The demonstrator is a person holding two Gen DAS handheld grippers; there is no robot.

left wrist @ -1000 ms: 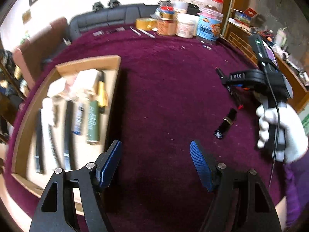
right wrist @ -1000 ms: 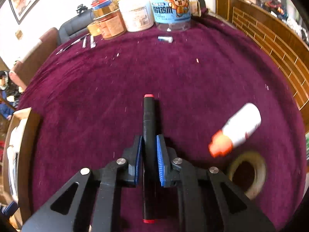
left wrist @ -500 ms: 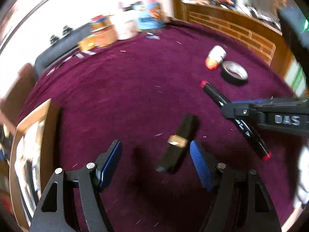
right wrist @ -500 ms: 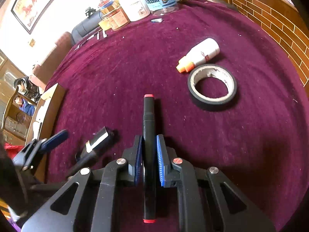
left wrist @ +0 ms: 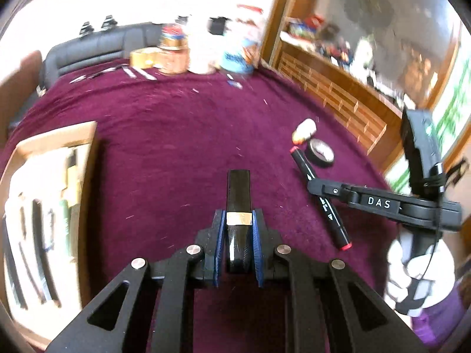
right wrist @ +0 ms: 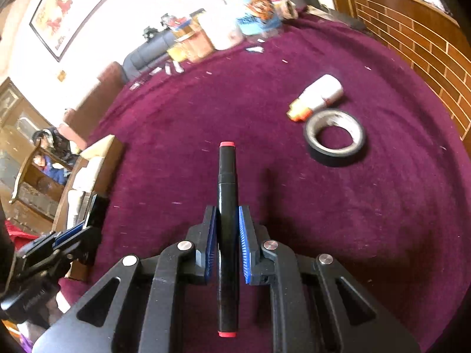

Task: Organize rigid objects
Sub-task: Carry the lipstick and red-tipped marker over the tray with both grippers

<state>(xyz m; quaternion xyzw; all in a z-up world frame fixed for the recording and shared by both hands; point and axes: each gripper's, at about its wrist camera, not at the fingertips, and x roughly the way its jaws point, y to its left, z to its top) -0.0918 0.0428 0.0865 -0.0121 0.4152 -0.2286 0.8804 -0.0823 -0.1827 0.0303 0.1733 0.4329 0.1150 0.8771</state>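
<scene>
My left gripper (left wrist: 237, 220) is shut on a black lipstick tube (left wrist: 239, 194) with a gold band, held above the purple cloth. My right gripper (right wrist: 227, 216) is shut on a black marker (right wrist: 227, 194) with red ends; it also shows in the left wrist view (left wrist: 321, 200), off to the right of the lipstick. The wooden tray (left wrist: 88, 135) with several items laid in it lies at the left; its corner shows in the right wrist view (right wrist: 110, 150). The left gripper (right wrist: 79, 229) appears at the lower left of the right wrist view.
A white glue bottle with an orange cap (right wrist: 318, 97) and a black tape roll (right wrist: 335, 138) lie on the cloth at the right. Jars and tubs (left wrist: 206, 53) stand at the table's far edge. Wooden cabinets (left wrist: 338, 97) run along the right.
My left gripper has closed on the lipstick tube and lifted it, turning back toward the tray. My right gripper still holds the marker and has shifted a little toward the left.
</scene>
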